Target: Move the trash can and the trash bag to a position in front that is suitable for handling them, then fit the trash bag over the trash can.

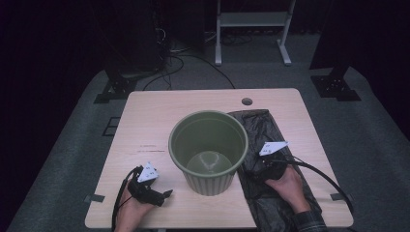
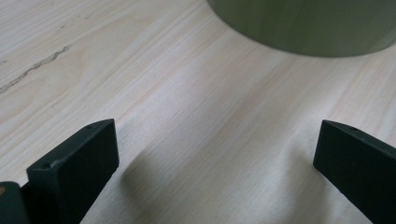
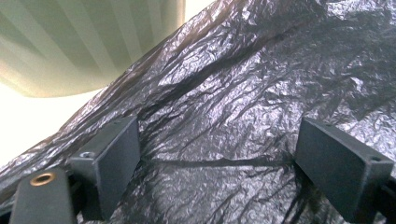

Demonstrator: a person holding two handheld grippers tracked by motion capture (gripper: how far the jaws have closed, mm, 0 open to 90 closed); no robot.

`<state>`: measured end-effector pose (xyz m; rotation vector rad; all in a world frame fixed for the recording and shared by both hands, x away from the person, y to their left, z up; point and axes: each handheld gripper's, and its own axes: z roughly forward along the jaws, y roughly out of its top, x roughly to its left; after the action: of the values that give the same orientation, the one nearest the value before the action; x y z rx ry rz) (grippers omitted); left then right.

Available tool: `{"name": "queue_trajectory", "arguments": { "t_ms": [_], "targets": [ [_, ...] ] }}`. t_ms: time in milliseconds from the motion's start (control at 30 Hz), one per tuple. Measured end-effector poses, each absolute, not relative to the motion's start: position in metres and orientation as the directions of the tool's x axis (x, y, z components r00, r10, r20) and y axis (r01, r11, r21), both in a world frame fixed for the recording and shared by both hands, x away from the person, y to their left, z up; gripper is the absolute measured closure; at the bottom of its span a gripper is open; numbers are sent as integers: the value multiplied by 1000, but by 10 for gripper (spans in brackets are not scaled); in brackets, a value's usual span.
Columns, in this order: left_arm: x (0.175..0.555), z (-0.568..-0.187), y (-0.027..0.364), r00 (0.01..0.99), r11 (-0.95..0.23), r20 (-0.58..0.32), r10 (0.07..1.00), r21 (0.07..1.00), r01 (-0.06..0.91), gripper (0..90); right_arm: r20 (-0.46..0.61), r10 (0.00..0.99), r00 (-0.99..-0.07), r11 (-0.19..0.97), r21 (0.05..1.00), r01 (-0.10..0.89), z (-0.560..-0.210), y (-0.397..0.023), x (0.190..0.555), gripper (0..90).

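An empty green ribbed bin (image 1: 209, 150) stands upright at the middle of the wooden table (image 1: 145, 116). A crinkled black plastic bag (image 1: 263, 130) lies flat to its right. My left gripper (image 1: 167, 195) rests low on the table left of the bin, open, with bare wood between its jaws; the bin's base (image 2: 303, 23) lies ahead in the left gripper view. My right gripper (image 1: 254, 169) sits down on the black bag (image 3: 243, 93) beside the bin wall (image 3: 70, 42), open, its jaws spread over the plastic.
A round cable hole (image 1: 247, 101) is near the table's far edge. Past the table stand a white frame (image 1: 254, 29), dark stands and cables on grey floor. Tape tabs (image 1: 94, 198) mark the front corners. Bare wood lies left of the bin.
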<state>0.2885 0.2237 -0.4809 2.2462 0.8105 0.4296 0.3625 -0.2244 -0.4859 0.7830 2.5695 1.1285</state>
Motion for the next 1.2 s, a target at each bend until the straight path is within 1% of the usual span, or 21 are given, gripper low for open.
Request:
{"name": "queue_trajectory", "arguments": {
  "t_ms": [100, 200, 333, 467, 733, 833, 1000, 1067, 1167, 1200],
  "targets": [
    [289, -483, 225, 749, -543, 50, 660, 721, 430, 0, 0, 565, -825, 563, 731, 385, -485, -229, 361, 128],
    [290, -483, 225, 750, -542, 42, 660, 718, 437, 0, -28, 576, -817, 573, 727, 379, -480, -234, 356, 129],
    [292, -483, 226, 748, -531, 14, 663, 713, 458, 0, -21, 601, -799, 550, 736, 394, -469, -248, 349, 129],
    [292, -483, 226, 748, -531, 14, 664, 713, 458, 0, -11, 649, -761, 527, 728, 439, -463, -269, 343, 129],
    [292, -483, 226, 748, -531, 13, 664, 713, 459, 0, -3, 740, -673, 462, 730, 505, -470, -307, 341, 131],
    [292, -483, 226, 748, -531, 13, 664, 713, 459, 0, 4, 761, -648, 444, 725, 527, -474, -315, 343, 130],
    [292, -483, 226, 748, -531, 13, 664, 713, 459, 0, -1, 776, -631, 451, 700, 554, -481, -318, 347, 131],
    [292, -483, 226, 748, -531, 13, 664, 713, 459, 0, 11, 776, -631, 445, 700, 558, -482, -318, 347, 166],
    [292, -483, 226, 748, -531, 13, 664, 713, 459, 0, 12, 768, -640, 445, 709, 547, -479, -318, 346, 347],
    [292, -483, 226, 748, -531, 13, 664, 713, 459, 0, 12, 769, -639, 443, 710, 548, -478, -318, 345, 432]
  ]
}}
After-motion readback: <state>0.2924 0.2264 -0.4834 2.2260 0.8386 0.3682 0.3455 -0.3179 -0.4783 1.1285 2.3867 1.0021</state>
